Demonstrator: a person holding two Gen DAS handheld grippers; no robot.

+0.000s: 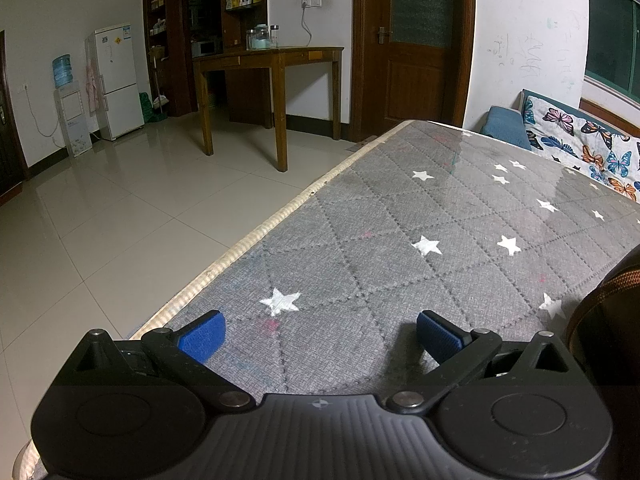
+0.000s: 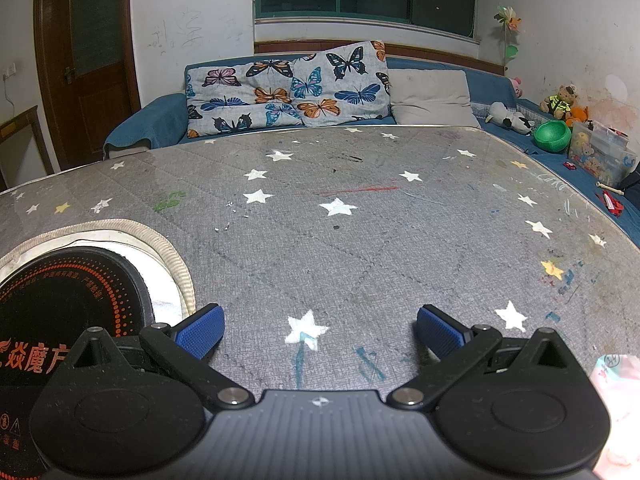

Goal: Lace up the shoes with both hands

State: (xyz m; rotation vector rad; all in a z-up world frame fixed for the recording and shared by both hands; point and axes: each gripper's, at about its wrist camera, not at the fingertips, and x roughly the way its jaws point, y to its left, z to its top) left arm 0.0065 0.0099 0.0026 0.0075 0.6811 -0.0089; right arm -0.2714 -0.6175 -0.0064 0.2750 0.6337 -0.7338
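My left gripper (image 1: 320,332) is open over a table covered in grey quilted cloth with white stars (image 1: 428,246), and nothing is between its blue pads (image 1: 202,336). At the right edge of the left wrist view a dark object with a brown woven band (image 1: 612,284) pokes into frame. It is cut off, so I cannot tell whether it is a shoe. My right gripper (image 2: 320,328) is also open and empty, low over the same star cloth (image 2: 338,206). No laces show in either view.
A black round cooker plate with orange print (image 2: 68,304) sits in a rope-edged cutout left of the right gripper. A pink packet (image 2: 618,408) lies at the lower right. A blue sofa with butterfly cushions (image 2: 288,92) stands behind the table. Its left edge (image 1: 256,236) drops to tiled floor.
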